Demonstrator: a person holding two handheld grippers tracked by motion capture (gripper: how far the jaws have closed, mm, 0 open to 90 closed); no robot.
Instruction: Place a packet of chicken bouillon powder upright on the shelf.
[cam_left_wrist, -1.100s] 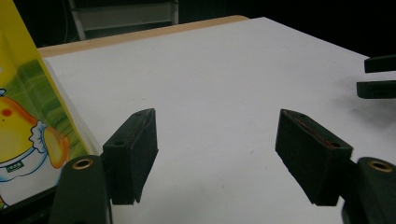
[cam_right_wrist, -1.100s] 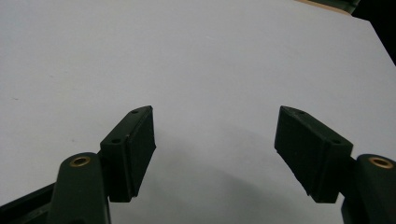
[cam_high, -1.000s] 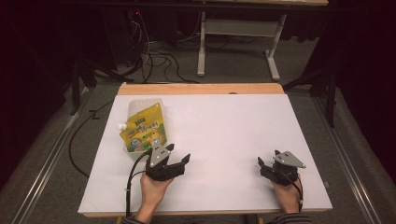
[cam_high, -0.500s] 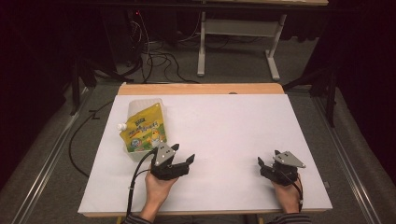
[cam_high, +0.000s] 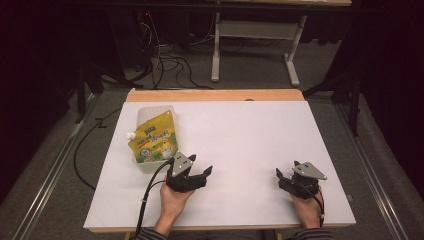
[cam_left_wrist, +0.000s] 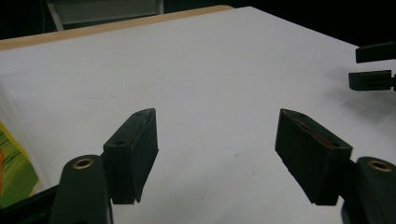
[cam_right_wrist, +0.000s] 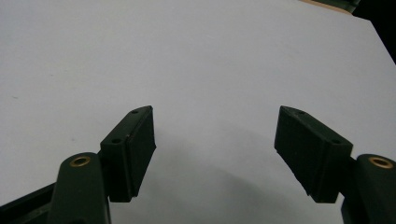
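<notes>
**Beside the left gripper: the pouch and its lie**

Just beyond and to the outer side of the left gripper (cam_high: 199, 176) lies the yellow spouted pouch (cam_high: 154, 142), flat on the white worktop (cam_high: 240, 135) atop a clear plastic bag or tray (cam_high: 150, 112) whose exact form cannot be told. The pouch's near end sits close to the gripper's body, not touching it as far as the high view shows. Its long axis runs away from the person, tilted slightly toward the middle of the worktop at its far end; the white spout cap (cam_high: 130, 135) projects from its outer edge. The gripper itself points inward, away from the pouch, so a sliver of yellow print shows at the left margin of the left gripper view (cam_left_wrist: 14, 172). Its jaws stand wide apart with nothing between them. The right gripper (cam_high: 281, 176) rests well apart across the worktop, jaws likewise spread and empty over bare white surface. By this layout the left hand is much the nearer; reaching the pouch would probably call for swinging that gripper outward.
</notes>
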